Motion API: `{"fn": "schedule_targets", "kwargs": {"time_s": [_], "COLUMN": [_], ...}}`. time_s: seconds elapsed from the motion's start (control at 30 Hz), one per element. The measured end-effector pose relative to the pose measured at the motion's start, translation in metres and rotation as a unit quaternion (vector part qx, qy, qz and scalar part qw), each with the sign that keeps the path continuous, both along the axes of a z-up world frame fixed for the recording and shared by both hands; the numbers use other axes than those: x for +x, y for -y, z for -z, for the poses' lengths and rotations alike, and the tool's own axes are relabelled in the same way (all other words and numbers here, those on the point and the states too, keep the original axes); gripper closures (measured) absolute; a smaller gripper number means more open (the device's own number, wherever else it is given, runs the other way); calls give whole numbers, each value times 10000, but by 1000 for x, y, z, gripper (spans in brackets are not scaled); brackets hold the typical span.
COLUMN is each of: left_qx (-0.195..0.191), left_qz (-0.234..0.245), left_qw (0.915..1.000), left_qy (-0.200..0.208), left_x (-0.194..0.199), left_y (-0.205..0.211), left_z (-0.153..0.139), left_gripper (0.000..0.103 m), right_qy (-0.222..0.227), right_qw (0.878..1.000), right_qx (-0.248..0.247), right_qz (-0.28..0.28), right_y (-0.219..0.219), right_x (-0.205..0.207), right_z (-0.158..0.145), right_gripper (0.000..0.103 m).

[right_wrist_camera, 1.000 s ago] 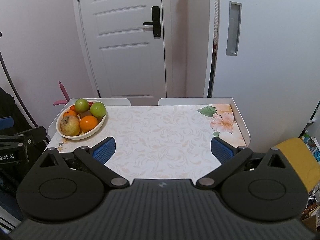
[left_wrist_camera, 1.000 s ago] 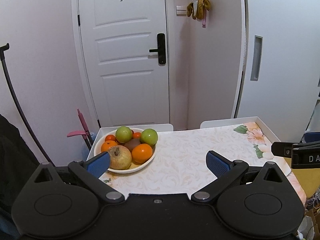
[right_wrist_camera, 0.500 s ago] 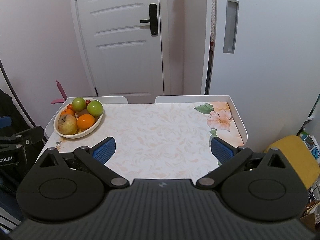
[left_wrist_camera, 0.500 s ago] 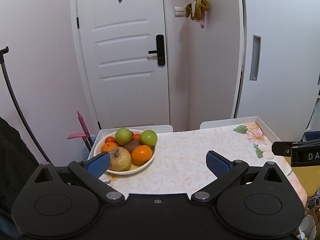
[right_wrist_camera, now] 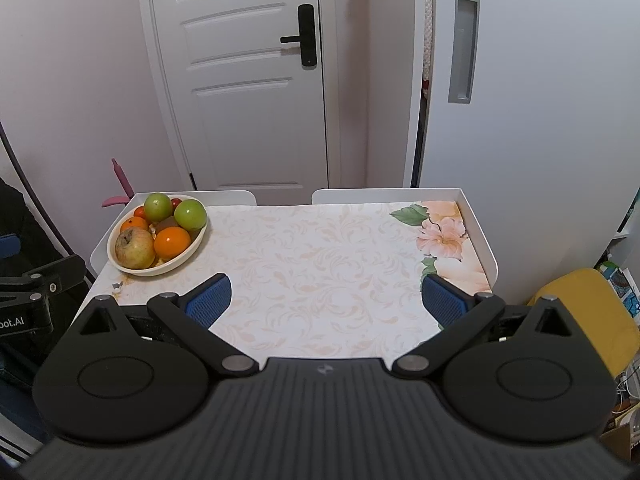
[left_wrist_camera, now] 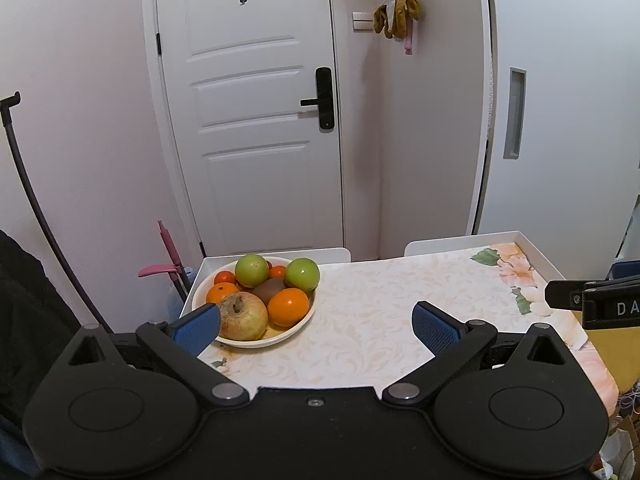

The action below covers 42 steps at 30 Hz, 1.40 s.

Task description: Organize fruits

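A cream bowl [left_wrist_camera: 280, 336] stands at the table's left end, holding two green apples [left_wrist_camera: 302, 273], oranges [left_wrist_camera: 288, 306], a brownish apple [left_wrist_camera: 242, 316], a kiwi and small red fruits. It also shows in the right wrist view [right_wrist_camera: 184, 258]. My left gripper [left_wrist_camera: 316, 322] is open and empty, held near the table's front edge, its left pad just in front of the bowl. My right gripper [right_wrist_camera: 324, 300] is open and empty over the table's front middle, right of the bowl. Each gripper's side shows in the other view.
The table [right_wrist_camera: 320, 248] has a floral cloth and a raised white rim [right_wrist_camera: 476, 220]. Two white chair backs [left_wrist_camera: 436, 245] stand behind it. A white door [left_wrist_camera: 256, 120] and a cabinet are beyond. A yellow chair [right_wrist_camera: 592, 312] is at the right.
Both views have shifted slightly: the right gripper has risen and pulled back a little, and the left has tilted up slightly. Both stay open. The bowl has not moved.
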State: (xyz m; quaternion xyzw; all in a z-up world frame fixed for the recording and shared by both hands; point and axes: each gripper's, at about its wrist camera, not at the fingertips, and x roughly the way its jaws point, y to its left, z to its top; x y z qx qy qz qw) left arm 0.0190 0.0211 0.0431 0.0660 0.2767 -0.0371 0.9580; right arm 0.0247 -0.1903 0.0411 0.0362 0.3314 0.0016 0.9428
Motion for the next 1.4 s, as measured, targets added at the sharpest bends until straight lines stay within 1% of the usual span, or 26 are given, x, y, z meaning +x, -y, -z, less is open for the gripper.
{"fn": "schedule_targets", "kwargs": {"time_s": [0.53,0.93,1.13,1.4], "left_qx": [-5,-7,-91,-181], "left_qz": [27,-44,-118,-135], "left_qw": [10000,10000,9997,9996], "left_qy": [-23,-79,-201,-161], "left_x": [1,3,5,7], "left_y": [-1,-2,-7,-12], "left_z": [0,3,6,5], "left_gripper": [0,0,0,0], "right_qy": [-88,-124,-124,-123], "right_qw": [10000,9999,9999,9999], "right_qx": [18,33,21,14], "right_qz": [41,16,-25,-10], "right_y": [0,-1,-4,-7], "right_x": [3,6,7,8], "right_z": [3,5,5,4], "right_gripper": [0,0,0,0]}}
